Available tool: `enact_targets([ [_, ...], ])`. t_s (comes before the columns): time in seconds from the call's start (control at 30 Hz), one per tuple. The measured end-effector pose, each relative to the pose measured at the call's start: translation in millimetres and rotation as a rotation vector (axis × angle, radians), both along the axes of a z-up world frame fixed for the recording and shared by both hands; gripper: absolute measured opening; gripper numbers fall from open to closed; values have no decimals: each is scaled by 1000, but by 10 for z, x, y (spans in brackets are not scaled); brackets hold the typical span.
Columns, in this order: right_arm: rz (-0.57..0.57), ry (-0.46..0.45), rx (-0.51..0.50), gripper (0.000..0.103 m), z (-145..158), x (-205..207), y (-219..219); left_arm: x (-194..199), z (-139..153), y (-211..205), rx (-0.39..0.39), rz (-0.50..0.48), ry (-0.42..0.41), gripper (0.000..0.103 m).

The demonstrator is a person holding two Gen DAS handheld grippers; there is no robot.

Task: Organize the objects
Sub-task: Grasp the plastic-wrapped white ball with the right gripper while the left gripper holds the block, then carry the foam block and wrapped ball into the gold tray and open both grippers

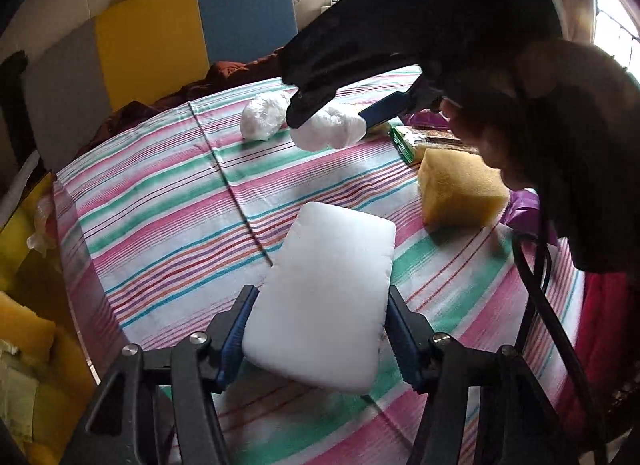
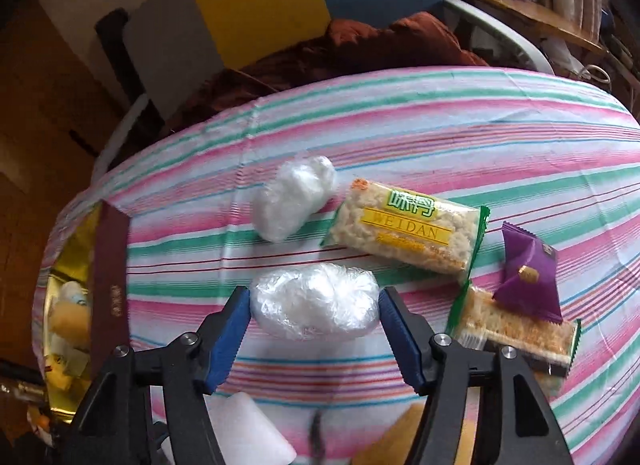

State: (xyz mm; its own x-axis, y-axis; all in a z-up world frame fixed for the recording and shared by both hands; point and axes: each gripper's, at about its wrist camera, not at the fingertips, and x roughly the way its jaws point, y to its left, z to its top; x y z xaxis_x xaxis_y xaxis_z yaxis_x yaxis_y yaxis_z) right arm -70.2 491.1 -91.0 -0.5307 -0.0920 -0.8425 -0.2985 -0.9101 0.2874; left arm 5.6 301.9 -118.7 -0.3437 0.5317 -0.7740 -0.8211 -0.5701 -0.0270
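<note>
White foam block point(image 1: 324, 297) sits in the lower middle of the left wrist view, between the left gripper point(image 1: 318, 339) pads. The blue pads press on its two long sides, so it is clamped. It looks light and squishy, so a soft squeeze on the sides should do. To its right lies a yellow sponge point(image 1: 460, 193) on the striped cloth point(image 1: 160, 205).

In the right wrist view, a gold box point(image 2: 76, 265) stands open at the left edge. In the lower middle, the right gripper point(image 2: 314, 317) pads touch both ends of a crinkly plastic bundle point(image 2: 314, 305). It looks soft, light and slippery. A snack pack point(image 2: 404, 225) lies further right.
</note>
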Motion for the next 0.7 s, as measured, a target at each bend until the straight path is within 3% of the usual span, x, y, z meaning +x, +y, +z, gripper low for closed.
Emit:
enact_targets([
  [0.3,7,148,-61,66,316,150,-50,170,601,-389,90,10,63,63],
  [0.5,105,200,-104,66,500,212,-459,6,968,-1046,168,182,82,63],
  [0.7,273,233,-138,66,661,203,-1194,-265,1081,-1722,197,379,94,63],
])
